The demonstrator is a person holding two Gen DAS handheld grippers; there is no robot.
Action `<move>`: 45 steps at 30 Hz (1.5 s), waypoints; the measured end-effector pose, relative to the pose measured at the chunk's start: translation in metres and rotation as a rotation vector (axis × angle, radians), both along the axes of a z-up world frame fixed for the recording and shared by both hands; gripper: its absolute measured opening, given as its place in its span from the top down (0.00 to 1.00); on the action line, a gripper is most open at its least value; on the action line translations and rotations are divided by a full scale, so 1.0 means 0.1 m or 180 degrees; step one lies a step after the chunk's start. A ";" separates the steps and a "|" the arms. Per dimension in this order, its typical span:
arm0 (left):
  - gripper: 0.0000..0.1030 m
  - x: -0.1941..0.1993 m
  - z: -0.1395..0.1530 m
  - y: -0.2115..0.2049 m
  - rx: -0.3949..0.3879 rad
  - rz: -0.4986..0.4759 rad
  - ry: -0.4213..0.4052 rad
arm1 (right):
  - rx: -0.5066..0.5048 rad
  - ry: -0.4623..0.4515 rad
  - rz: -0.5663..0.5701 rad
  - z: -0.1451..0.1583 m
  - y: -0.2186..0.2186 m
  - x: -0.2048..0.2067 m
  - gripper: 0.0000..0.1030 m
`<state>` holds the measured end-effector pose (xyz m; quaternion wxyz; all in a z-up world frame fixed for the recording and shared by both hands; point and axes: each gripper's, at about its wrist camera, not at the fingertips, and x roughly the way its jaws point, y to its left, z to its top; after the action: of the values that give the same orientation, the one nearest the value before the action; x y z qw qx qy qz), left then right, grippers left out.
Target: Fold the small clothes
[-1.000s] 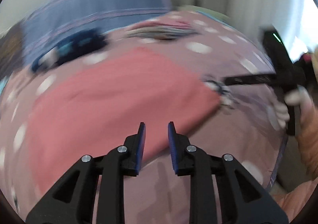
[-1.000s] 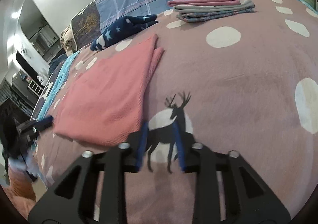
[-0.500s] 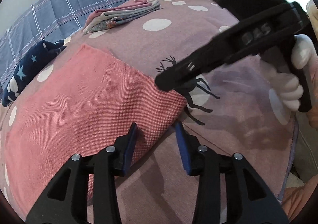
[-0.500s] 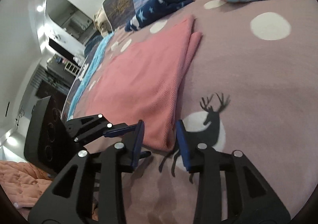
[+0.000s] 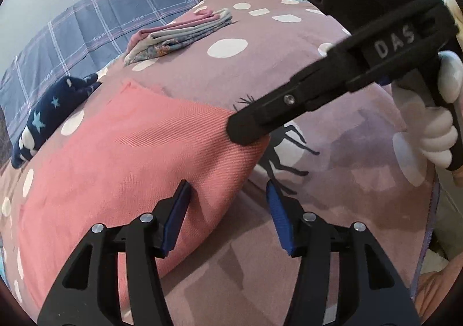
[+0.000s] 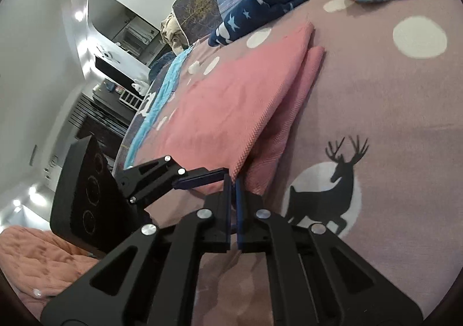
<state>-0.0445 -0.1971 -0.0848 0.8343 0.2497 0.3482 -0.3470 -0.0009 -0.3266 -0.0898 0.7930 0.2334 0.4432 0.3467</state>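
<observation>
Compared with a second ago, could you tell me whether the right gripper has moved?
Yes. The right gripper went from over the deer print leftward to the pink cloth's near corner, now shut there.

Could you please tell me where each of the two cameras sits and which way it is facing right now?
Left wrist: on the left gripper, looking down along its opening jaws at the near corner of the pink woven cloth; the right gripper and a white-gloved hand cross from the right.
Right wrist: on the right gripper, shut on the cloth's near corner, facing up the mauve dotted bedspread; the left gripper shows at left.
Shared: the cloth, the navy star-print garment, the folded stack of clothes, the black deer print.
</observation>
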 end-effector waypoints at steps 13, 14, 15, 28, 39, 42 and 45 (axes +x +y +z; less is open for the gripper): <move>0.94 0.01 -0.08 -0.08 0.0004 -0.0155 0.0125 | 0.0017 0.0245 0.0002 -0.09 -0.12 0.12 0.91; 0.94 0.00 -0.08 -0.10 0.0017 -0.0192 0.0110 | 0.0016 0.0218 -0.0184 -0.06 -0.25 0.20 0.88; 0.94 -0.04 -0.09 -0.13 0.0042 -0.0258 0.0095 | -0.0026 0.0207 -0.0310 -0.05 -0.31 0.26 0.87; 0.94 -0.12 -0.16 -0.22 0.0146 -0.0392 0.0115 | -0.0250 0.0483 -0.0629 -0.27 -0.03 1.71 0.47; 0.94 0.02 -0.18 -0.17 -0.0077 -0.0386 0.0345 | -0.0294 0.0293 -0.1022 -0.41 -0.27 1.95 0.98; 0.95 0.02 -0.19 -0.15 -0.0099 -0.0392 0.0349 | -0.0443 0.0175 -0.1130 -0.26 -0.31 1.84 0.81; 0.94 0.01 -0.18 -0.15 -0.0120 -0.0394 0.0345 | -0.0542 -0.0001 -0.1017 -0.05 -0.27 1.63 0.73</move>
<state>-0.0433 -0.2124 -0.1029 0.7957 0.2358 0.3702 -0.4173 0.1617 -0.3535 -0.0944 0.8550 0.2328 0.4281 0.1775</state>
